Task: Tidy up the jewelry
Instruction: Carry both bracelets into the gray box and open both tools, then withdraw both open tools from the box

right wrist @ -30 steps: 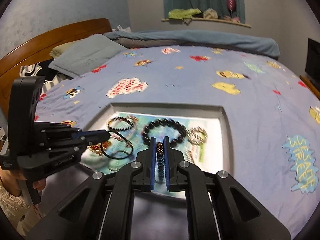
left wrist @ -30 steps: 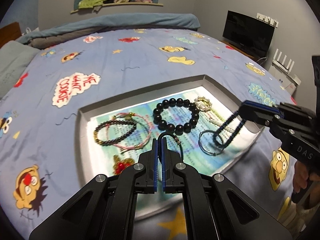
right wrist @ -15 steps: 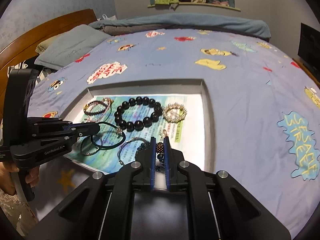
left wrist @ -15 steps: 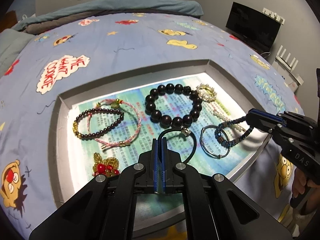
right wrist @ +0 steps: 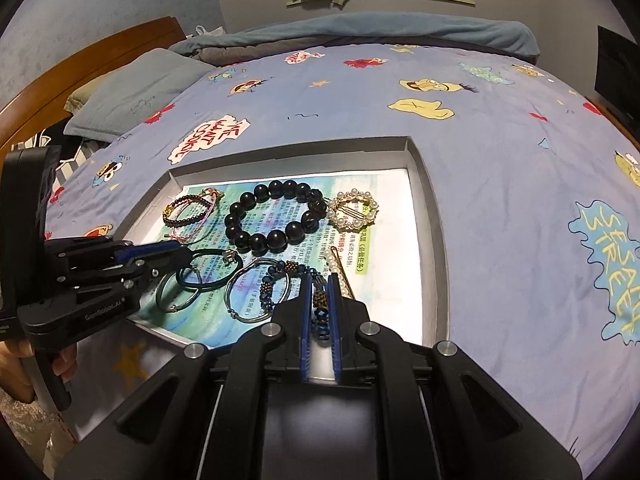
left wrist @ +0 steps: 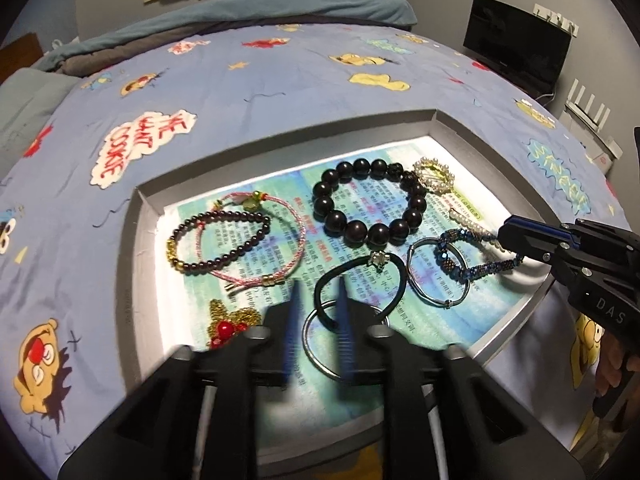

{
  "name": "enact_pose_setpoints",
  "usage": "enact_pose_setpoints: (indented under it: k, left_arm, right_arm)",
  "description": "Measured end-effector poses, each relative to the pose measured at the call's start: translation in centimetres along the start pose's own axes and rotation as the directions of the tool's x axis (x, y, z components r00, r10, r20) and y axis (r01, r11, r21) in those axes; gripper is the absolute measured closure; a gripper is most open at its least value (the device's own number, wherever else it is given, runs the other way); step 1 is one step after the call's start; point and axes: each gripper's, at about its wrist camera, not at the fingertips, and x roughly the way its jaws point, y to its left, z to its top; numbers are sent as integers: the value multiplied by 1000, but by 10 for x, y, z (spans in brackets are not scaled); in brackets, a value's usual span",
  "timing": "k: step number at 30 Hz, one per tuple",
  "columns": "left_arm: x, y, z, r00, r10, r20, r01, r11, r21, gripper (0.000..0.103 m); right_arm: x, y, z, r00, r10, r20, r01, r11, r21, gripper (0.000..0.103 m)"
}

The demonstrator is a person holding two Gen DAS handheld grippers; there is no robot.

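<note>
- The blue beaded bracelet point(right wrist: 320, 312) lies at the tray's 5 o'clock corner, one end pinched between the narrow jaws of the right gripper point(right wrist: 320, 308); its other loop crosses a silver bangle point(left wrist: 438, 270).
- The left gripper point(left wrist: 318, 308) hovers with its jaws parted, holding nothing; just beyond them lies the black cord bracelet point(left wrist: 360, 276) with a small charm, overlapping a metal ring point(left wrist: 332, 340).
- At the tray's centre sits the large black bead bracelet point(left wrist: 368, 204); a pearl brooch point(left wrist: 434, 175) touches it at 2 o'clock.
- At 9 o'clock lie a dark beaded bracelet point(left wrist: 218, 242) and a pink cord bracelet point(left wrist: 276, 240), overlapping.
- The grey tray point(left wrist: 132, 240) rests on a blue cartoon bedspread point(left wrist: 280, 92).
</note>
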Motion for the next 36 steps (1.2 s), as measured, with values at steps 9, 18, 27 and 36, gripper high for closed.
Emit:
enact_pose_setpoints:
  k: [9,18,27,36]
  left_arm:
    - [-39,5,-8,998,28,59,-28,1000,-5,64]
    - [-91,11,-43,992,58,110,-57,998,-17,54]
    - [-112,10,-77,983,123,136,-110,989,-99,17]
    - [-106,-2,-85,960,234,155,-214,967,-136,10]
  right_arm:
    - [-28,2,0,999,-1,54,1,1000,6,65]
    - [-60,9,-22,998,-15,58,16,1000,-16,53]
    - [-77,9,-45,998,-39,54,37,999,26,14]
    - [-77,20,-51,990,-113,85,113,994,3,5]
